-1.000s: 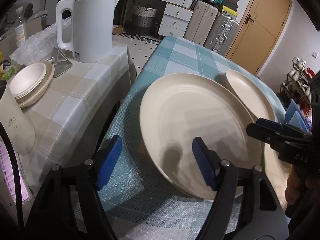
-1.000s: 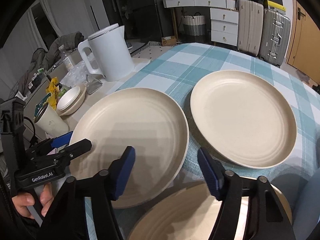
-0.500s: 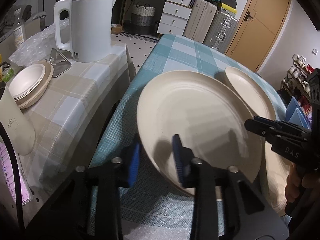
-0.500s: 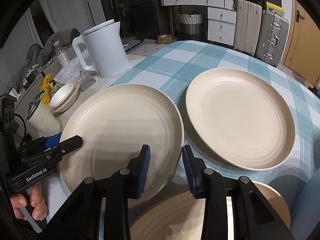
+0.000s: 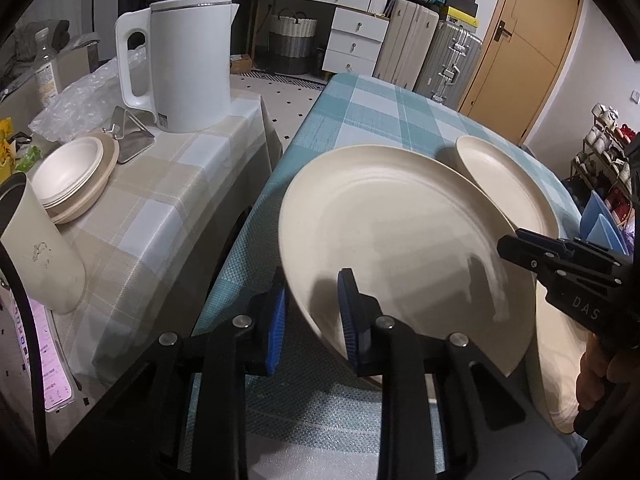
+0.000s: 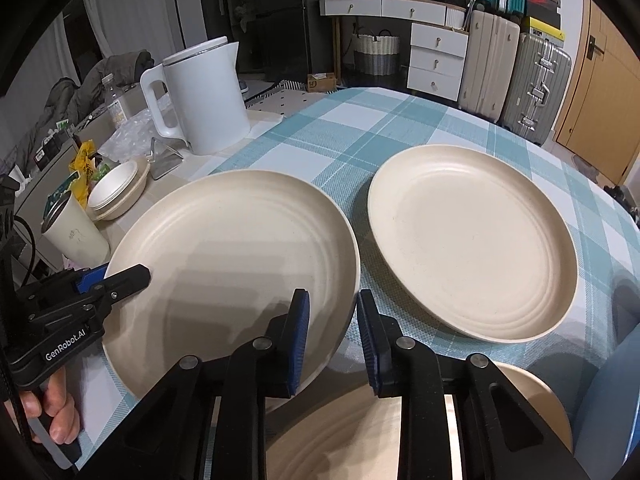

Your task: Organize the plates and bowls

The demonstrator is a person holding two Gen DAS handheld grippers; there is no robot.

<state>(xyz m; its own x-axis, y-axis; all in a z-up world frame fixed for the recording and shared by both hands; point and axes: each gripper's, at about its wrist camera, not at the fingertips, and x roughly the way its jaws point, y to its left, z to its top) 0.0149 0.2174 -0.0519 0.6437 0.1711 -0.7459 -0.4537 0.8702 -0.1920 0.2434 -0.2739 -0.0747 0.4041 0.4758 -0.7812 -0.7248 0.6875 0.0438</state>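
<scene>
A large cream plate (image 5: 400, 240) (image 6: 240, 248) lies at the near left of the teal checked table (image 6: 400, 120). My left gripper (image 5: 312, 320) straddles its near left rim, one blue pad under the edge and one on the inner face, its jaws still closing. My right gripper (image 6: 334, 340) clamps the opposite rim of the same plate, jaws also closing. Each gripper shows in the other's view, left gripper (image 6: 116, 280) and right gripper (image 5: 516, 244). A second plate (image 6: 472, 240) sits to the right. A third plate (image 6: 532, 396) lies under my right gripper. Stacked bowls (image 5: 68, 176) rest on the side table.
On the beige checked side table (image 5: 168, 208) stand a white kettle (image 5: 184, 64), a cream cup (image 5: 40, 248) and a metal stand (image 5: 132, 136). A gap separates the two tables. A blue chair back (image 6: 612, 400) is at the near right. Drawers and suitcases line the far wall.
Both grippers' jaws went from wide apart to narrow around the large plate's rim. The plate now looks slightly tilted. Neither hand has shifted.
</scene>
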